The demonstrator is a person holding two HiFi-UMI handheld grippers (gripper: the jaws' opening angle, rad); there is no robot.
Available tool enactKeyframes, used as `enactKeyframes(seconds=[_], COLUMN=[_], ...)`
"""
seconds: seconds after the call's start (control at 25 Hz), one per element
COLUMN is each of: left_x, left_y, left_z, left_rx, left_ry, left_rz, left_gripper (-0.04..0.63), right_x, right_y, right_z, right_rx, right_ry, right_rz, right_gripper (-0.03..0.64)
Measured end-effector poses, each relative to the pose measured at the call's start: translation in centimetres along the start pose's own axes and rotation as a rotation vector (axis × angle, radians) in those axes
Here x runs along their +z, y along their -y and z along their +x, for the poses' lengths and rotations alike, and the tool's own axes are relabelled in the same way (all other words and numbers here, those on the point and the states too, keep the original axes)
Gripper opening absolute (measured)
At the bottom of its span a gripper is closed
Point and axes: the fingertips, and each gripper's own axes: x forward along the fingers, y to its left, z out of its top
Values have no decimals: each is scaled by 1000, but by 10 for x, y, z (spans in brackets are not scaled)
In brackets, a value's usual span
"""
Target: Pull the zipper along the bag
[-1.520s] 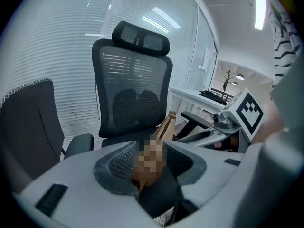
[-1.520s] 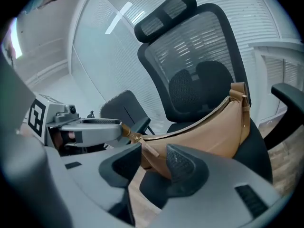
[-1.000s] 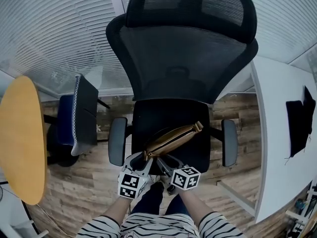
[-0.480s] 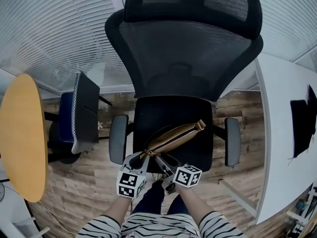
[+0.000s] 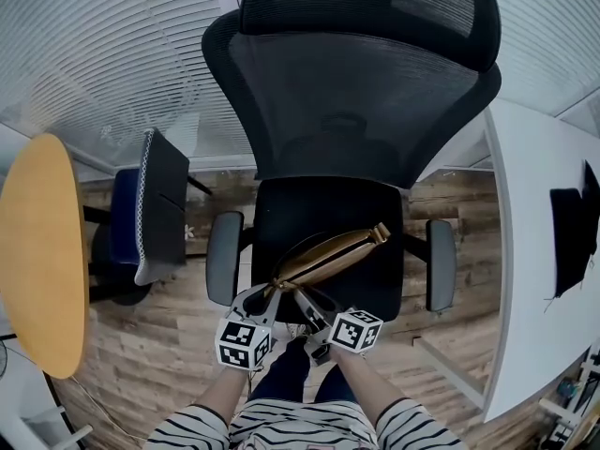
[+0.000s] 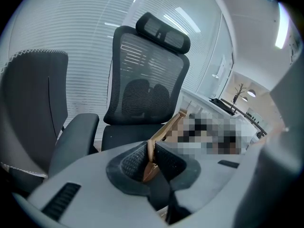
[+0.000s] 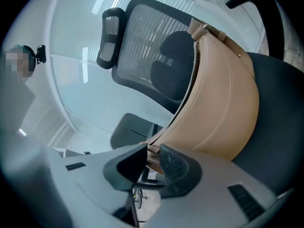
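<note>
A tan leather bag (image 5: 330, 255) lies slantwise on the seat of a black office chair (image 5: 347, 111), its zipper (image 7: 190, 87) running along the top edge. My left gripper (image 5: 265, 294) is at the bag's near left end. In the left gripper view its jaws (image 6: 151, 152) are closing and the pads press on a tan tab of the bag (image 6: 166, 127). My right gripper (image 5: 302, 300) sits just right of it. Its jaws (image 7: 153, 160) are closing too, with the zipper's near end of the bag (image 7: 218, 113) between them and a gap still showing.
The chair's armrests (image 5: 223, 256) flank the seat. A round yellow table (image 5: 37, 251) stands at the left, a dark chair with a blue seat (image 5: 150, 214) beside it, and a white desk (image 5: 544, 251) at the right. The person's legs are below the grippers.
Both grippers' jaws have narrowed around the bag's near end. The hands and the bag have hardly shifted.
</note>
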Motion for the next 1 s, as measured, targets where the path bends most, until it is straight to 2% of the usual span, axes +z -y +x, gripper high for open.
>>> enactKeyframes(seconds=[0.48, 0.72, 1.0], left_x=[-2, -4, -8], left_y=[-1, -2, -2], left_z=[0, -2, -5], left_rx=[-2, 0, -1], left_ry=[3, 6, 4], left_rz=[-1, -5, -28], left_gripper=[61, 58, 44], right_x=[15, 10, 10], right_y=[-8, 5, 12], right_z=[-13, -10, -2], right_rx=[-40, -157, -236], right_ry=[39, -29, -64], right_rz=[-97, -198, -280], right_gripper=[55, 46, 38])
